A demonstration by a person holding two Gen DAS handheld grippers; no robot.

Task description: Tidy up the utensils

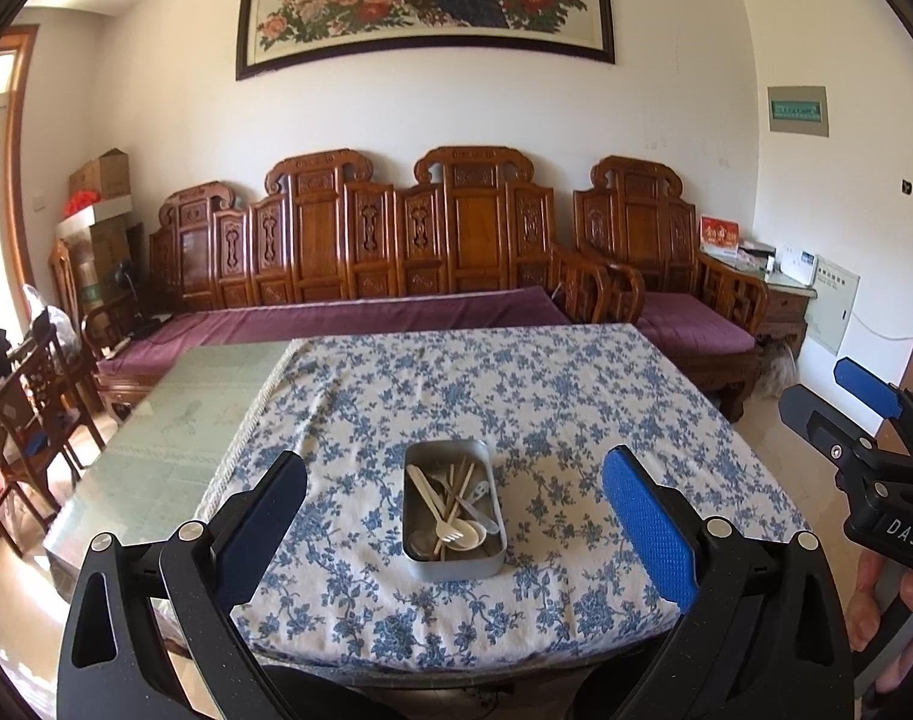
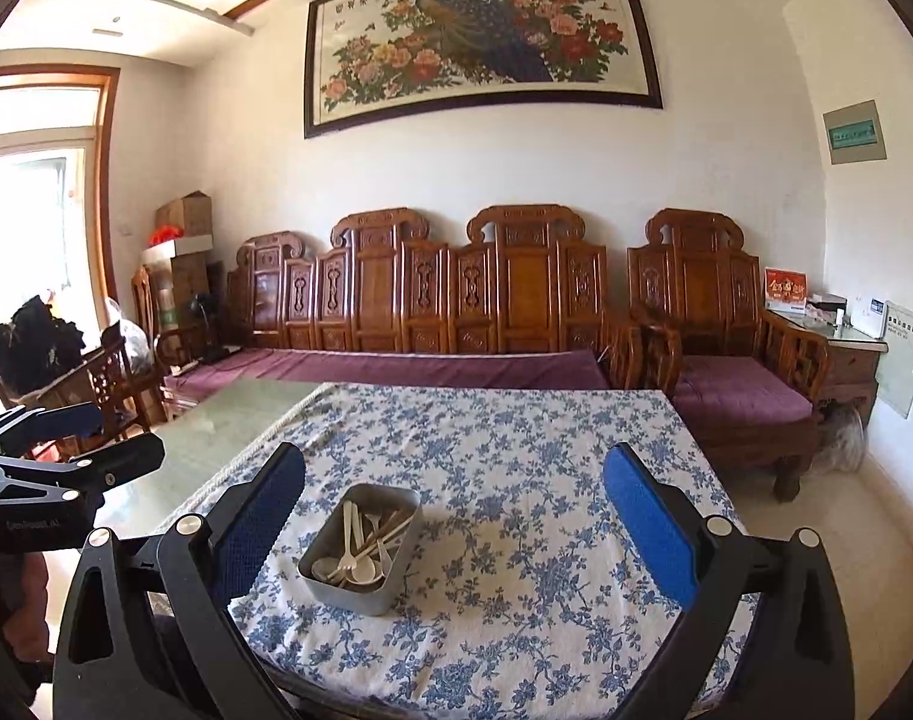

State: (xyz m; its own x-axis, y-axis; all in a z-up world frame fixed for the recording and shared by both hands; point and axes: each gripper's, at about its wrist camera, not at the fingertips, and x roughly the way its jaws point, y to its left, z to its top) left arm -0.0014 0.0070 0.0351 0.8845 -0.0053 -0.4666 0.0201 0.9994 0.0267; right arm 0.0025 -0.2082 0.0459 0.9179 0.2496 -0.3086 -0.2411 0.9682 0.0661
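A grey metal tin (image 1: 492, 564) stands on the blue floral tablecloth (image 1: 576, 408) near the table's front edge. In it lie several utensils (image 1: 453, 510): white plastic spoons, a fork, wooden chopsticks and a metal piece. My left gripper (image 1: 454, 531) is open and empty, held above and short of the tin. My right gripper (image 2: 454, 531) is open and empty too, to the right of the tin (image 2: 336, 591), whose utensils (image 2: 366, 546) also show there. Each gripper shows in the other's view: the right one (image 1: 834, 414), the left one (image 2: 84, 438).
The cloth (image 2: 546, 480) covers the right part of a glass-topped table (image 1: 180, 420). A carved wooden sofa (image 1: 366, 252) with purple cushions stands behind, an armchair (image 1: 666, 276) to its right. Wooden chairs (image 1: 42, 384) and boxes stand at the left.
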